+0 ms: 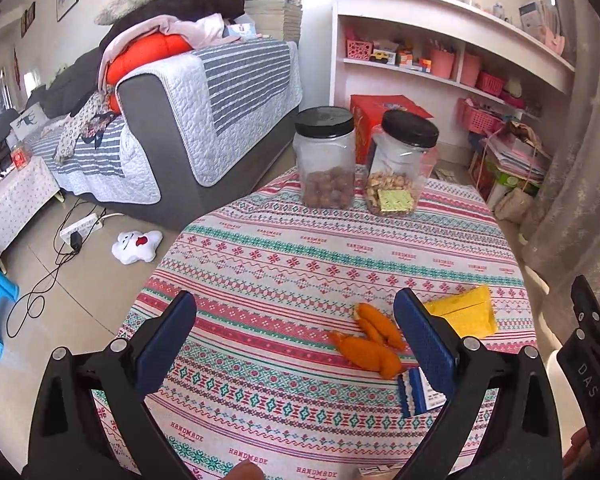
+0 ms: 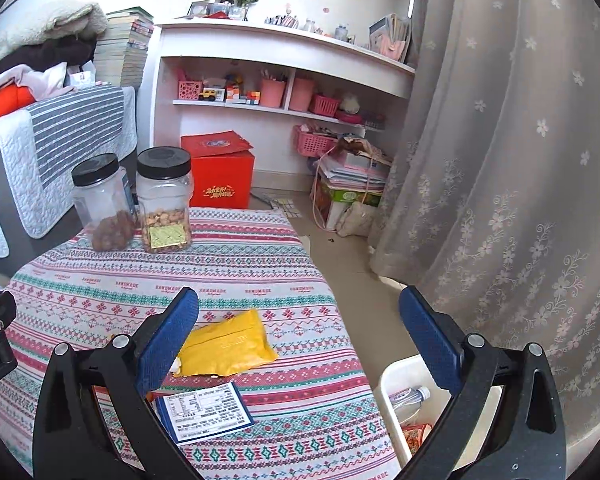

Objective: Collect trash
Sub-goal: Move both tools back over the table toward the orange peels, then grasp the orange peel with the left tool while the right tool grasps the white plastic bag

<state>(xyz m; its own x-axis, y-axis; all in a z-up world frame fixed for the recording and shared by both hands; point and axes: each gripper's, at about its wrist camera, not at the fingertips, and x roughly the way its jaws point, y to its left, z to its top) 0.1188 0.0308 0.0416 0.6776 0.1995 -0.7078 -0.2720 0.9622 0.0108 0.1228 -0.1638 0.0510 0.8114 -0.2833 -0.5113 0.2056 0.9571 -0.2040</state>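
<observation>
Left gripper (image 1: 296,336): jaws spread wide, nothing between them. Hovers over the near part of the table, pads clear of the cloth. Orange peels (image 1: 370,342) lie inside the gap, toward the right-hand finger and just short of it, flat on the tablecloth (image 1: 284,248). A blue-and-white wrapper (image 1: 414,396) is partly hidden under that same finger.

Right gripper (image 2: 300,332): also wide open and empty. The yellow packet (image 2: 228,344) lies just beside its left-hand finger, in the inner part of the gap; the printed blue-edged wrapper (image 2: 204,410) sits nearer the camera, below that finger. The right-hand finger hangs past the table edge, above the white bin (image 2: 396,376) on the floor, which already holds a plastic bottle (image 2: 410,398) and some reddish packaging.

Reading of the layout: the bin stands tight against the table's right side, likely so the right hand can drop items with a short swing. Loose litter is grouped at the near edge; two black-lidded jars (image 1: 360,160) stand together at the far edge, well apart from the litter, and look like keepers, not trash.

Judgement: both tools look staged for a pick, peels for the left, yellow packet for the right. The peels are thin and curled; a low, flat approach seems needed.
</observation>
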